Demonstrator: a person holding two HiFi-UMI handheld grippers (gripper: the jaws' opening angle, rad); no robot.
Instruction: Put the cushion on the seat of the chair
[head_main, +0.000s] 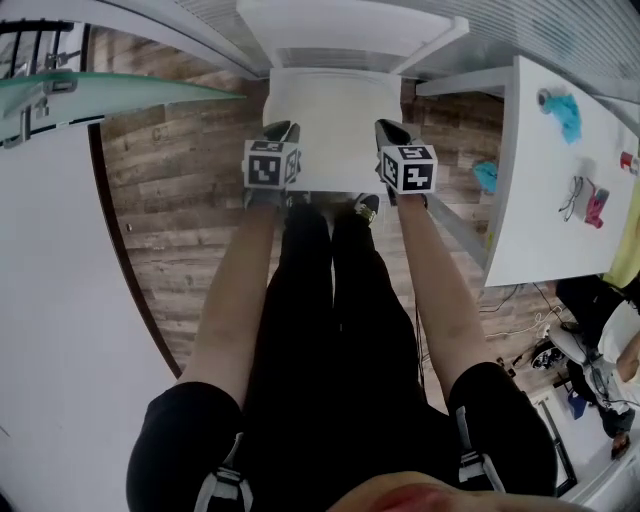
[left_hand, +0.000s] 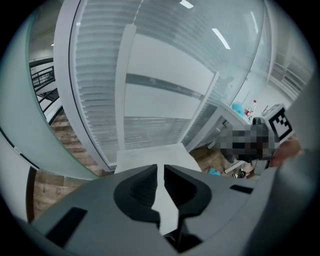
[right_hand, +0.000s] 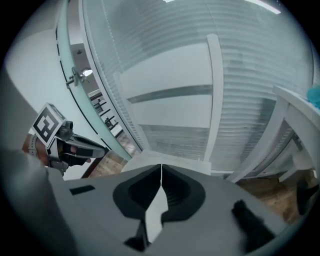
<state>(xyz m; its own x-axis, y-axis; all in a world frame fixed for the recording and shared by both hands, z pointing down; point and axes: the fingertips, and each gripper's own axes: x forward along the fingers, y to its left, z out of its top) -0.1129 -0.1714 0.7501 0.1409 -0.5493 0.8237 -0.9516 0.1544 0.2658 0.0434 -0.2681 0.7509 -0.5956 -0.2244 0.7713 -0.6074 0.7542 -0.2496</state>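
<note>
A white chair (head_main: 345, 28) stands in front of me in the head view, and an off-white cushion (head_main: 335, 140) lies flat on its seat. My left gripper (head_main: 281, 131) hangs over the cushion's near left edge and my right gripper (head_main: 393, 131) over its near right edge; neither holds it. In the left gripper view the left gripper (left_hand: 160, 168) shows a narrow slit between its tips, empty, with the cushion (left_hand: 150, 156) beyond. In the right gripper view the right gripper (right_hand: 161, 168) has its tips together, with the cushion (right_hand: 170, 161) ahead of them.
A white table (head_main: 535, 215) stands close to the chair's right side, bearing cyan cloths (head_main: 567, 114) and small items. A glass panel (head_main: 100, 92) and a white wall lie to the left. My black-clad legs (head_main: 320, 300) stand on the wooden floor (head_main: 185, 190) before the chair. Ribbed blinds (left_hand: 105, 75) stand behind it.
</note>
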